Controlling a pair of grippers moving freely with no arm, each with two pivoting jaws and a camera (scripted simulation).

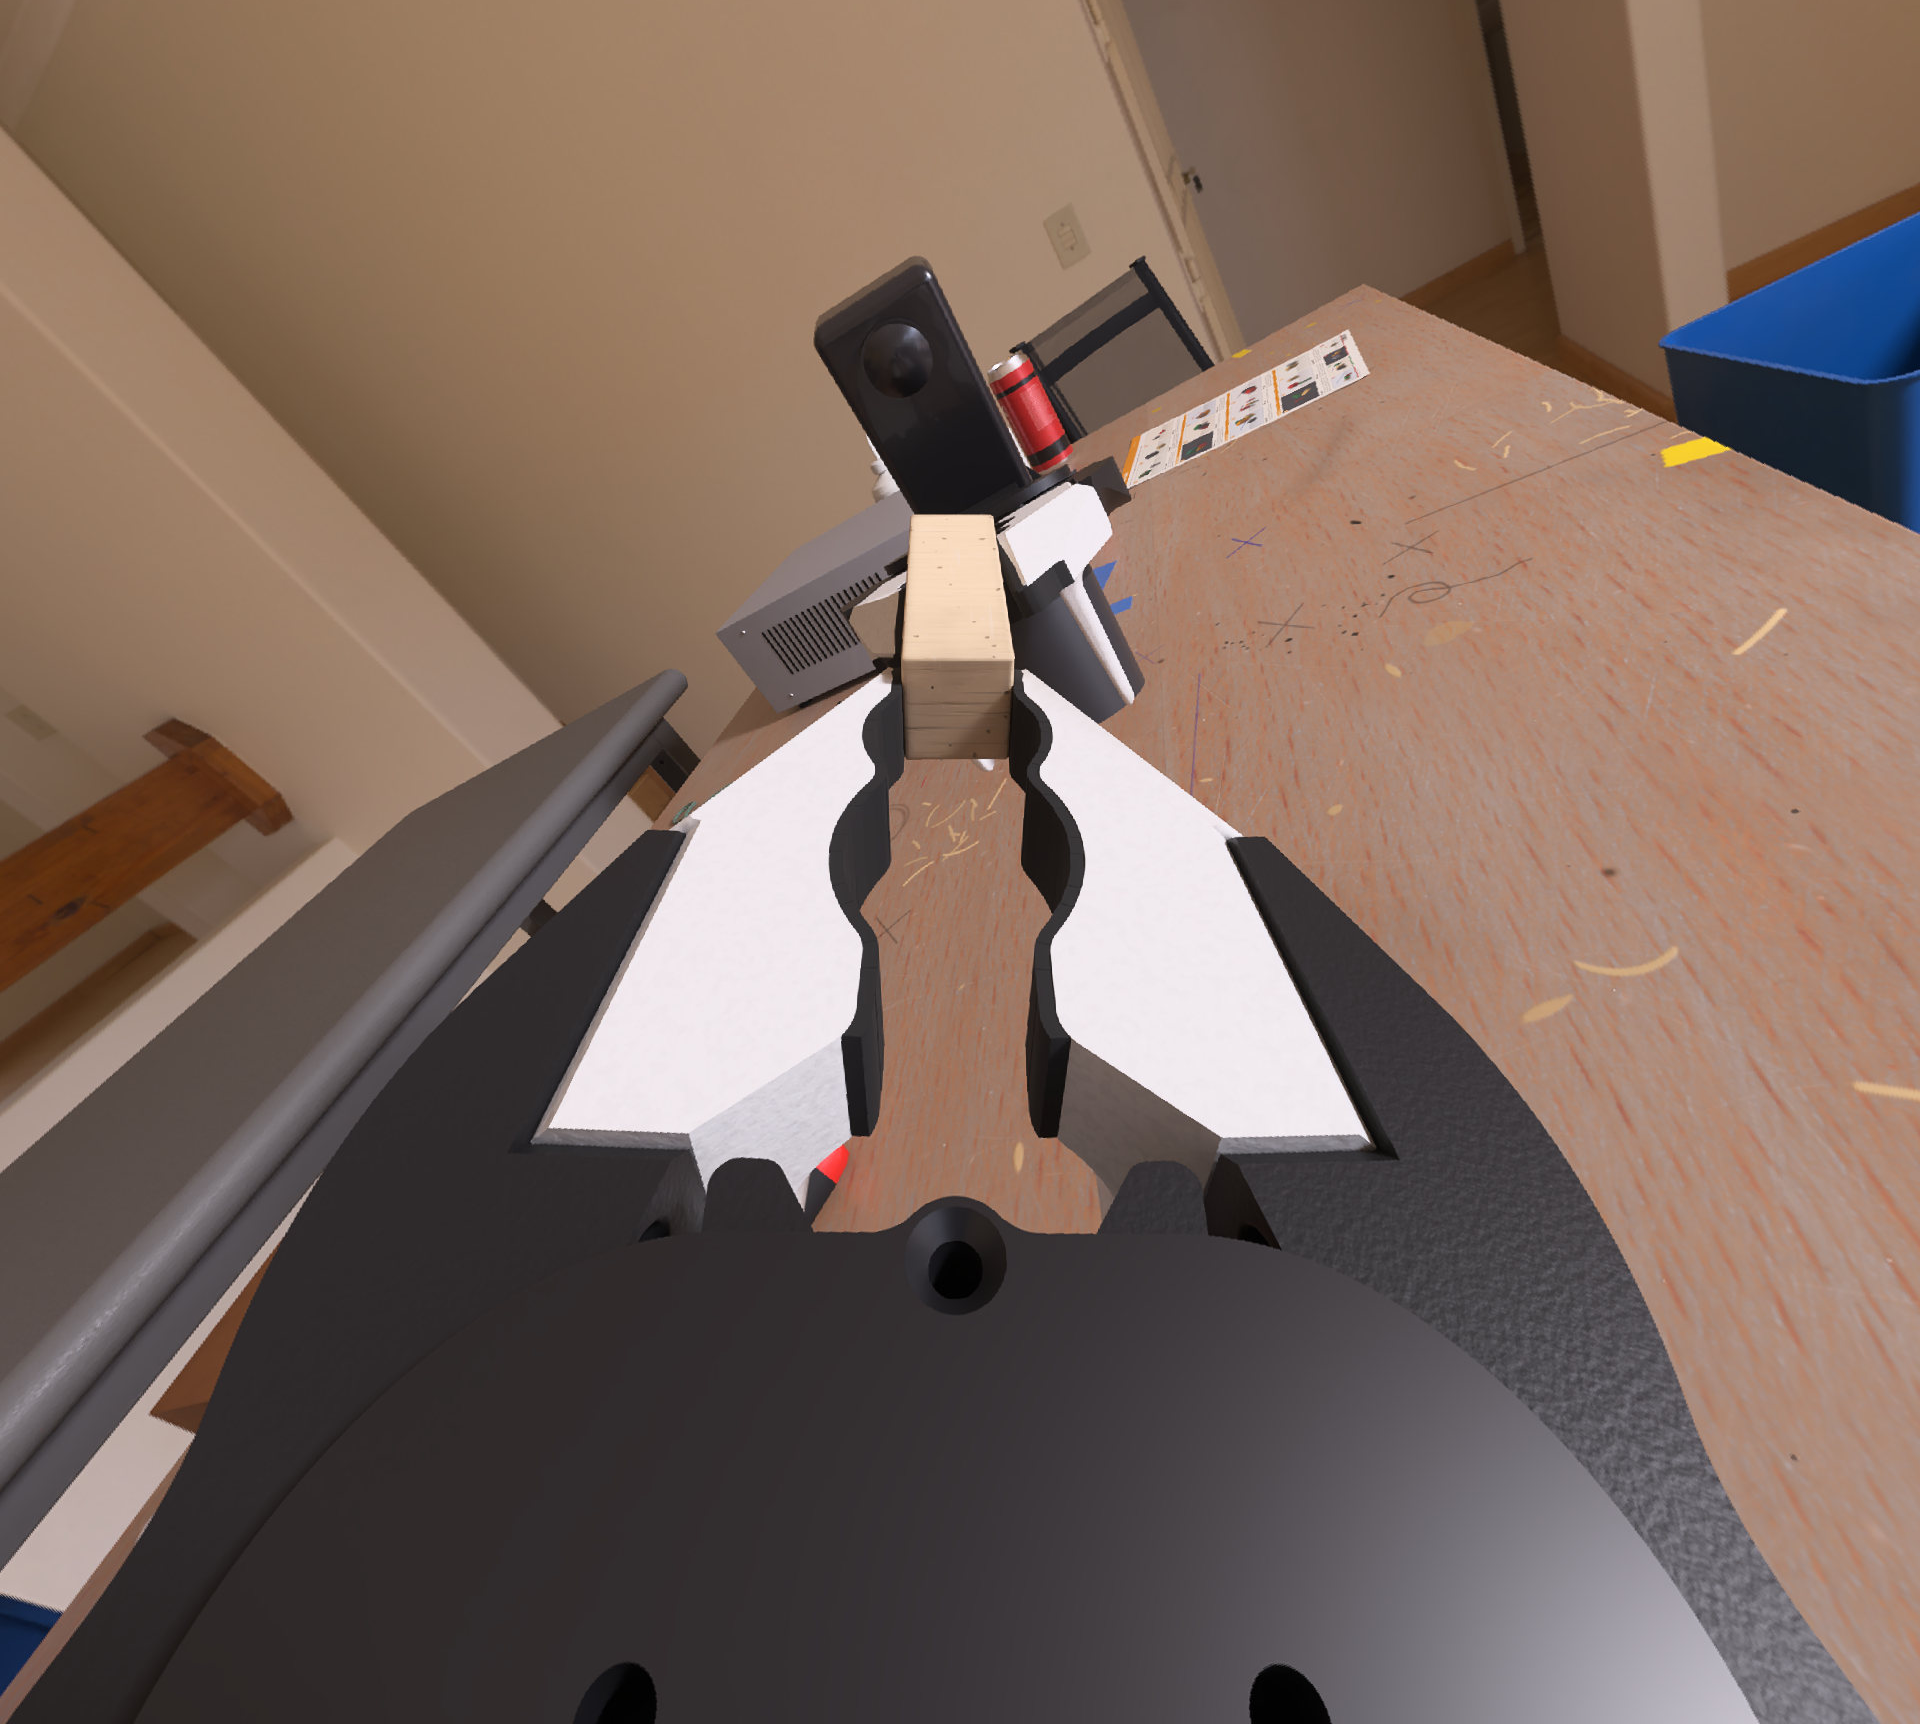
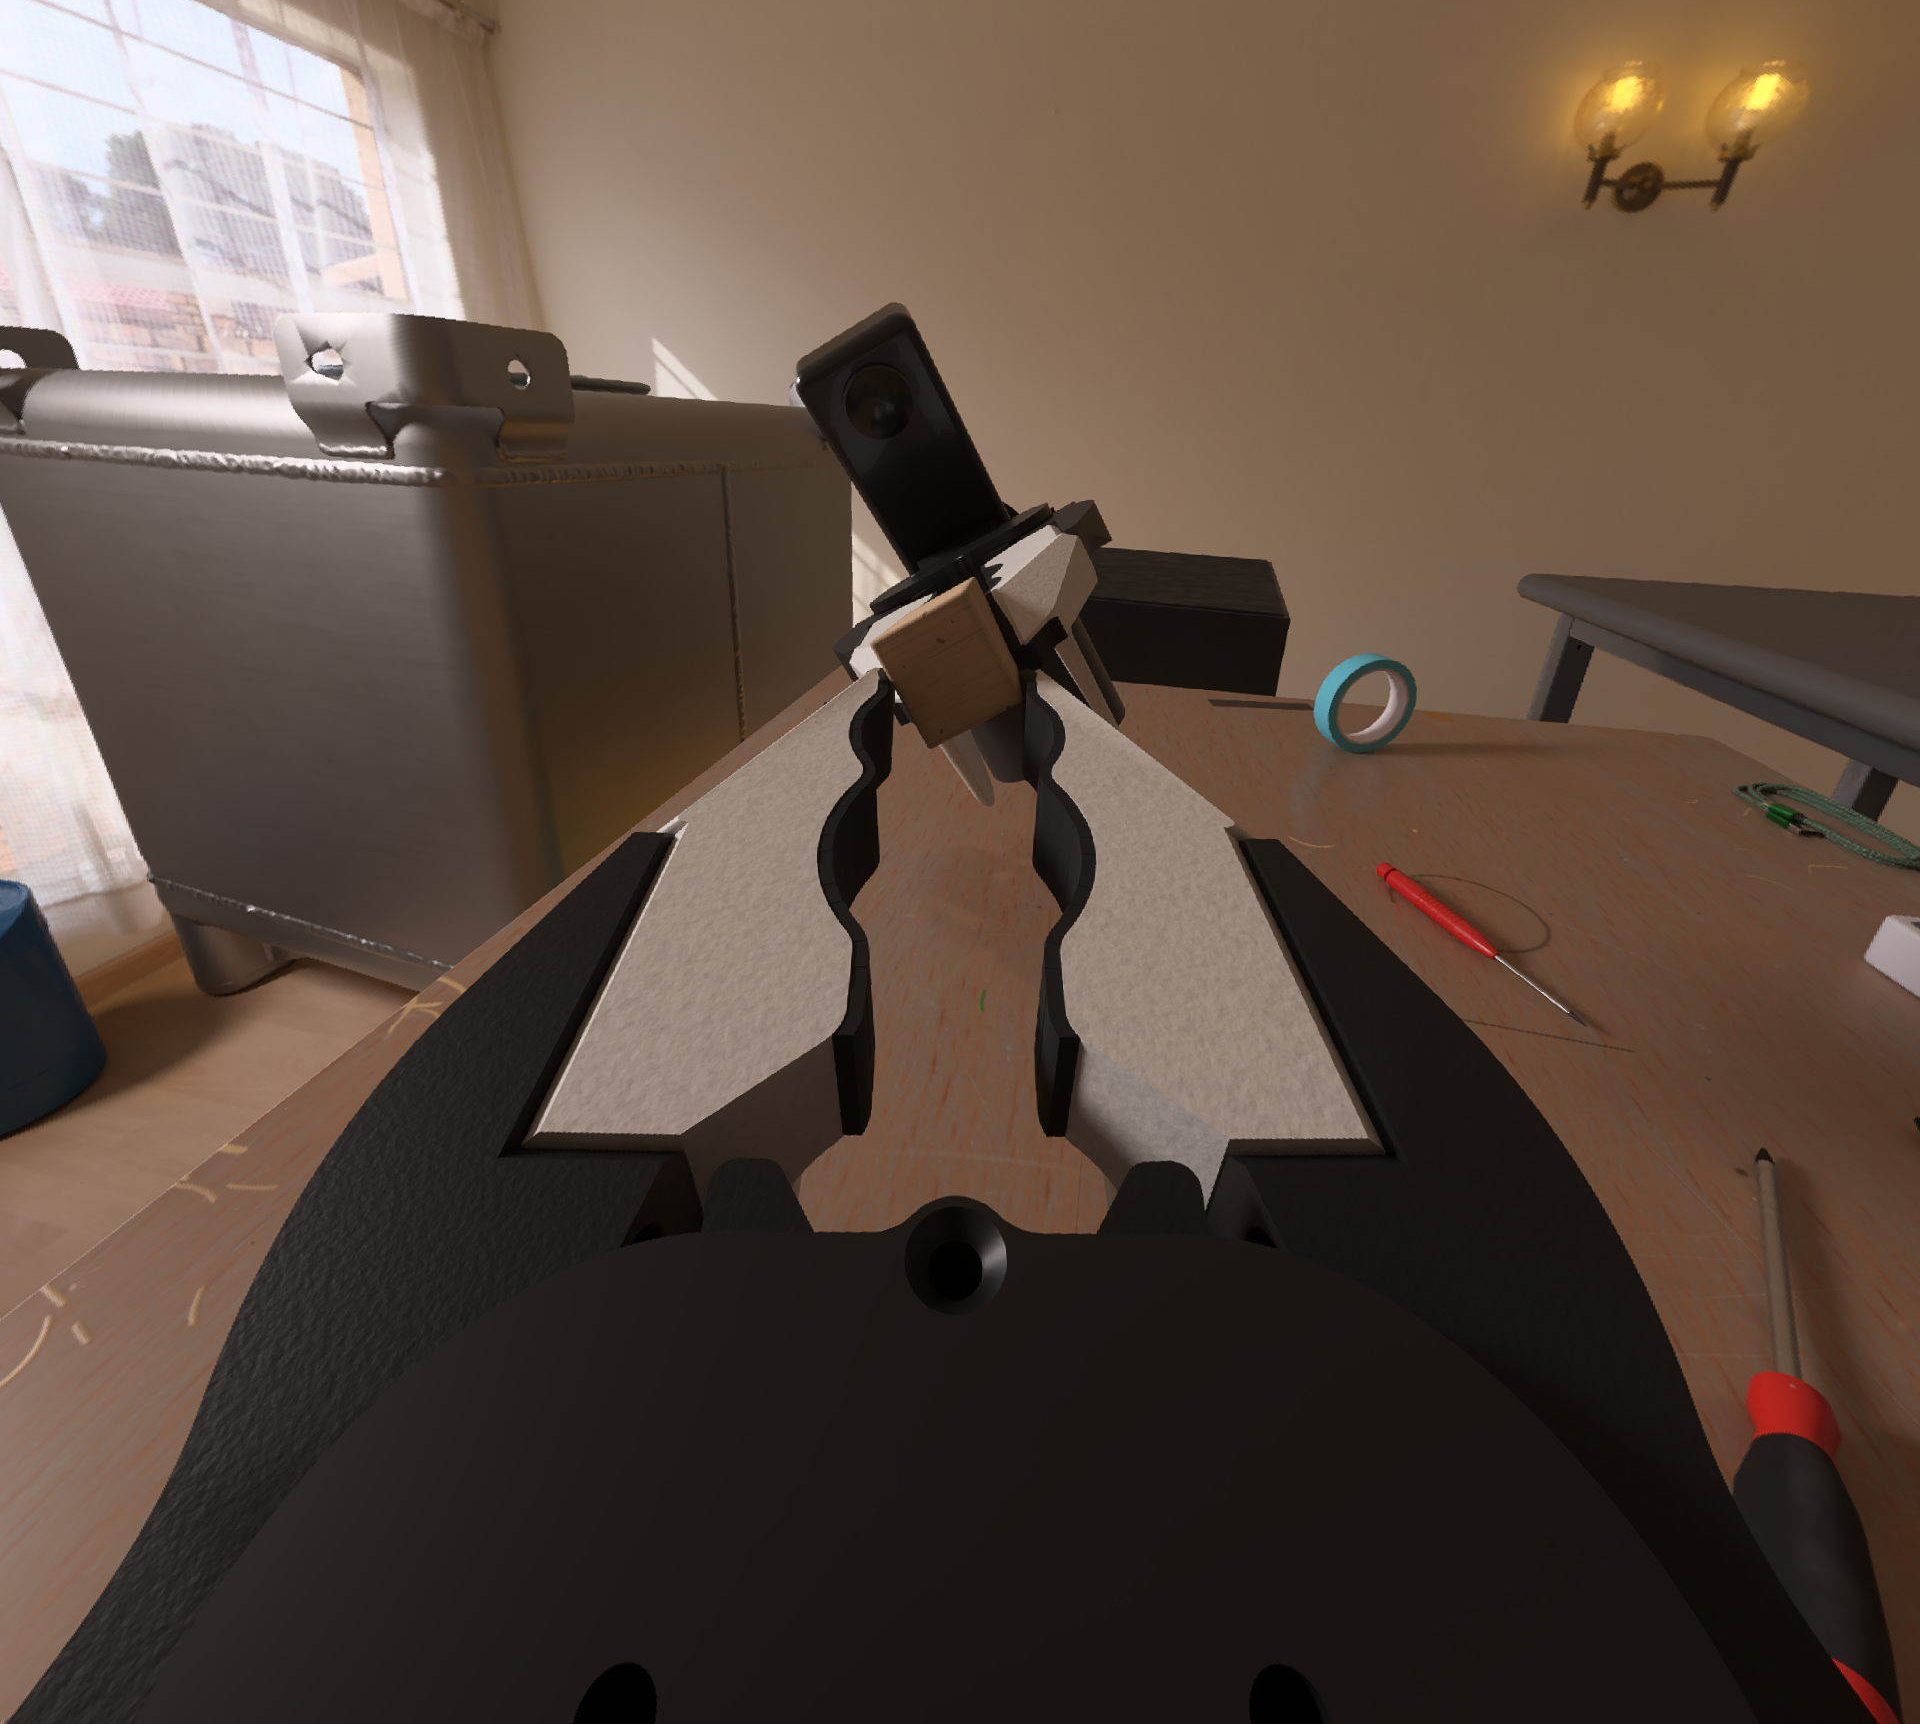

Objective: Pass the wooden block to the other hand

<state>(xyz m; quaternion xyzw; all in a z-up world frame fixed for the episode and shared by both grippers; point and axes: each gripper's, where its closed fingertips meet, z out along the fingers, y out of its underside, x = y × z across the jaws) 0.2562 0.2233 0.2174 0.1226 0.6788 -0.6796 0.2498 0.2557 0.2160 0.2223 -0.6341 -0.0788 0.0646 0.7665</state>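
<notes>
The pale wooden block [image 1: 957,625] is in the air above the wooden table [image 1: 1455,791], between both grippers. My left gripper [image 1: 957,718] is shut on its near end, with the block square between the fingertips. The right gripper faces it; one of its white fingers [image 1: 1049,531] shows beside the block's far end. In the right wrist view the block [image 2: 948,664] sits tilted between the tips of my right gripper [image 2: 956,708], whose jaws stand a little wider and touch its corners. The left gripper's fingers [image 2: 1044,594] show behind it.
A red can [image 1: 1029,412], a grey vented box [image 1: 810,625], a printed sheet [image 1: 1247,407] and a blue bin [image 1: 1808,386] lie beyond. A teal tape roll [image 2: 1363,703], two red screwdrivers [image 2: 1434,911] [image 2: 1797,1466], a green cable [image 2: 1818,817] and a metal case [image 2: 364,635] show too.
</notes>
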